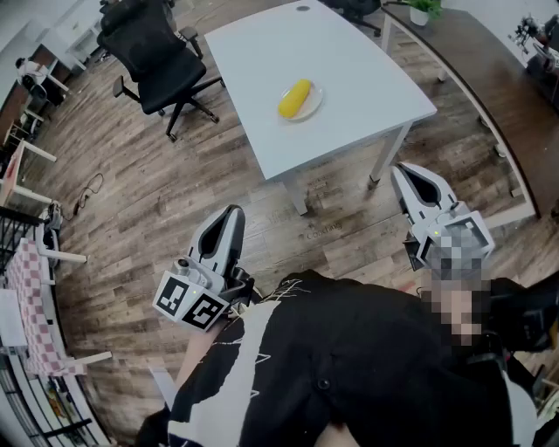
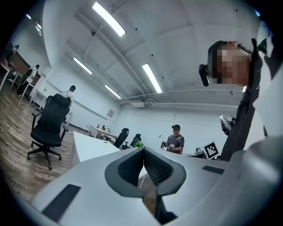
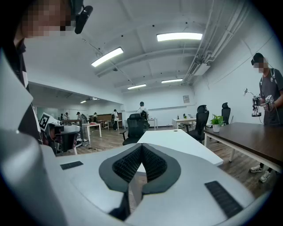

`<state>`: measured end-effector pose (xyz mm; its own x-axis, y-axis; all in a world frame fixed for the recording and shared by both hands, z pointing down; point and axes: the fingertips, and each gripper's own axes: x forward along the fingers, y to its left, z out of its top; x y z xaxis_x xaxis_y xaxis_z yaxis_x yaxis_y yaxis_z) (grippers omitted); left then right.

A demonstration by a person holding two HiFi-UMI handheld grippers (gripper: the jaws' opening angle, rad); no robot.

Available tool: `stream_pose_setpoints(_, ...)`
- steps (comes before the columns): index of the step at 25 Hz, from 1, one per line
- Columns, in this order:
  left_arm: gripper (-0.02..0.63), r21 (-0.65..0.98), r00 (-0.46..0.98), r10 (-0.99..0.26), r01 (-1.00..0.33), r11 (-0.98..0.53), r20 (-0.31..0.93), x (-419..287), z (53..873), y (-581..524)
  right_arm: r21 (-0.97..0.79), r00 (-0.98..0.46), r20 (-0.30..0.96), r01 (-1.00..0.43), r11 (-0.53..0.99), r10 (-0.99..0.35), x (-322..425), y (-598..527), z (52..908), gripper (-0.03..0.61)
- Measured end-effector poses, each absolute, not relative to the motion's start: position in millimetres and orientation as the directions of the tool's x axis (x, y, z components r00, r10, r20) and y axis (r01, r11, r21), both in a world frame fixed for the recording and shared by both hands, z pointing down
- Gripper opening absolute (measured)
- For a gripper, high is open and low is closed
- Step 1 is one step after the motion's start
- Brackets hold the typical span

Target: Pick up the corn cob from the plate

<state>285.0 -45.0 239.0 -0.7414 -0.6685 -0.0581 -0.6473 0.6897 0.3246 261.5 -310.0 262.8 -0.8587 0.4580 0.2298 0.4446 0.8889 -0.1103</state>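
Note:
A yellow corn cob (image 1: pixel 295 98) lies on a small white plate (image 1: pixel 316 103) near the front of the white table (image 1: pixel 262 61) in the head view. Both grippers hang over the wooden floor, well short of the table. My left gripper (image 1: pixel 231 216) is at lower left, its jaws closed together with nothing between them. My right gripper (image 1: pixel 405 173) is at the right, beside the table's near corner, shut and empty. In the left gripper view the pads (image 2: pixel 152 167) meet at a seam; in the right gripper view the pads (image 3: pixel 152 164) also meet. Neither gripper view shows the corn.
A black office chair (image 1: pixel 153 54) stands left of the table. A long dark desk (image 1: pixel 476 70) with a potted plant (image 1: pixel 422 9) runs along the right. A checkered seat (image 1: pixel 35 306) and white frames sit at far left. Another person (image 3: pixel 267 95) stands by the dark desk.

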Motion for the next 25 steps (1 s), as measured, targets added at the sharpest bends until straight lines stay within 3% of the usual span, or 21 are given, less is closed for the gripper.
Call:
stream_pose_setpoints(16,0.015,0.332,-0.767,-0.641,-0.611,0.718,-0.026,272.2,240.6,-26.4,-0.196,-0.846,0.223,0.449,0.872,0.485,234.3,-296.0,277.0,0.015)
stream_pose_setpoints(25,0.015,0.383,-0.732,-0.681,-0.637,0.669,-0.028,217.4,260.5,0.9,-0.223,-0.842,0.312,0.386,0.895,0.440,192.7,-261.9,301.2,0.016)
